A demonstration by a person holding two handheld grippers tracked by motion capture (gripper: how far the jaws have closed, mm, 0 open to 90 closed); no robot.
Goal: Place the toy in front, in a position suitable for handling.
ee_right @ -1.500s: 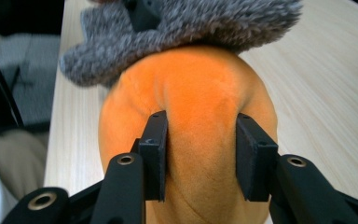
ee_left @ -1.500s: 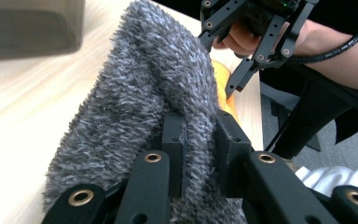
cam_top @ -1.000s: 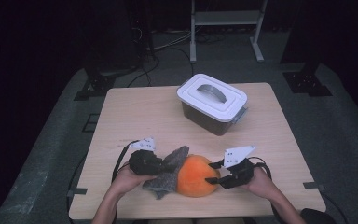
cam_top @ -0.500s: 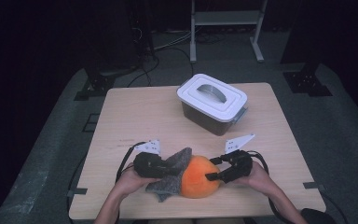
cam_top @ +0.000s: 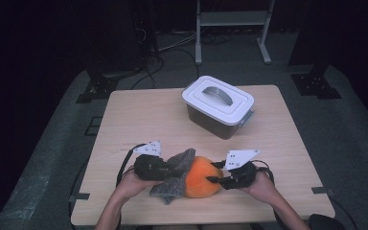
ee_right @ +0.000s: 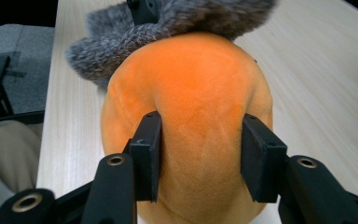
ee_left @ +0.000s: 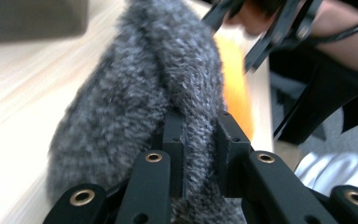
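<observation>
Tabletop lit from above, dark surroundings, gripper views bright, bg blurred

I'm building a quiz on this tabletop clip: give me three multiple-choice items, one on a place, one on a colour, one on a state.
1. Where does the lidded container stand?
A. on the far part of the table
B. by the near edge
C. on the floor

2. What colour is the plush body?
A. green
B. orange
C. white

3. What is the left gripper doing?
A. hanging open in the air
B. shut on the grey fuzzy cloth
C. gripping the container's handle

Key: 1 A, the high view shows it beyond both hands; 2 B, the right gripper view shows orange plush; 3 B, the left gripper view shows grey pile pinched between the jaws.
</observation>
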